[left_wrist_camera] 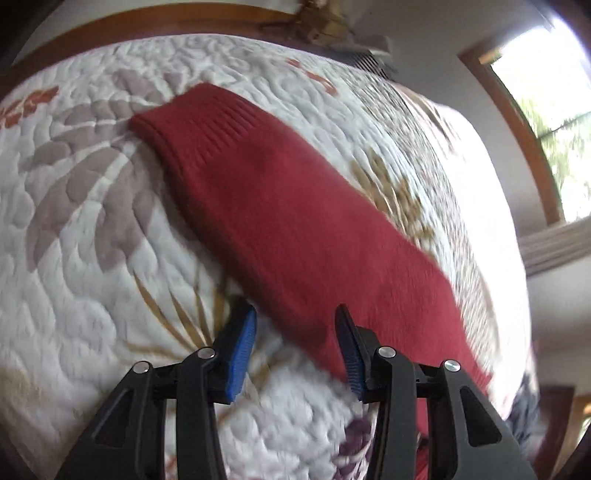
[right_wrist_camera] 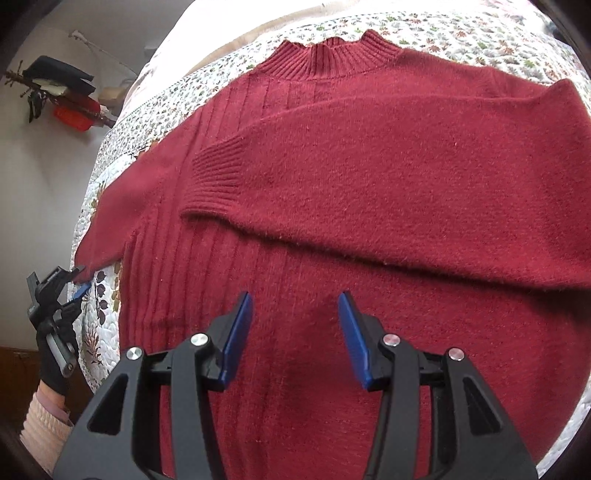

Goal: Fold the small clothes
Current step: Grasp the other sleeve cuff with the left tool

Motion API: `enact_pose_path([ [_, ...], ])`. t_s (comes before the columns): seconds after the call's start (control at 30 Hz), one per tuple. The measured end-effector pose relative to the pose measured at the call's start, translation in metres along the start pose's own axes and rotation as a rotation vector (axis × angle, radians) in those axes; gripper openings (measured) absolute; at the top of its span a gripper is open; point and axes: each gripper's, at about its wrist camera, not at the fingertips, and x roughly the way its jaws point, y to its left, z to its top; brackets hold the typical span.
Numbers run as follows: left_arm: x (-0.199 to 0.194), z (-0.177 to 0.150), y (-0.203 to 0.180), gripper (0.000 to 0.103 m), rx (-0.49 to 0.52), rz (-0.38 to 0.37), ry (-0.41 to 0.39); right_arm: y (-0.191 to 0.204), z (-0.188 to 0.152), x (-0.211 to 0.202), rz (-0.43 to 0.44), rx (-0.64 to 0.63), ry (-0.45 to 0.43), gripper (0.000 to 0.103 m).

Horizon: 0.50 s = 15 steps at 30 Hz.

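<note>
Covering the quilted bed, the red sweater lies flat, collar at twelve o'clock, one sleeve folded across the chest. Right gripper hovers over the hem, jaws apart. Left gripper, jaws apart, straddles the other sleeve.

The red sweater covers most of the quilted bedspread, leaving bare quilt open left of its outstretched sleeve, while the wooden headboard and window frame hem the far side.
</note>
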Motion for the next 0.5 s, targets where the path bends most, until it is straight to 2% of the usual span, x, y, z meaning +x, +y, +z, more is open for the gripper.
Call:
enact_pose_path([
  [0.17, 0.011, 0.02, 0.005, 0.044, -0.025, -0.02, -0.024, 0.001, -0.003, 0.005, -0.025, 0.0, 0.002, 0.048],
  [0.4, 0.013, 0.035, -0.002, 0.041, 0.0, 0.021, -0.059, 0.002, -0.006, 0.009, -0.043, -0.013, 0.002, 0.049],
  [0.47, 0.014, 0.036, -0.007, 0.034, 0.022, 0.047, -0.068, 0.001, -0.007, 0.009, -0.042, -0.008, 0.002, 0.049],
  [0.5, 0.014, 0.037, -0.009, 0.026, 0.028, 0.048, -0.071, 0.001, -0.007, 0.008, -0.04, -0.005, 0.002, 0.049],
])
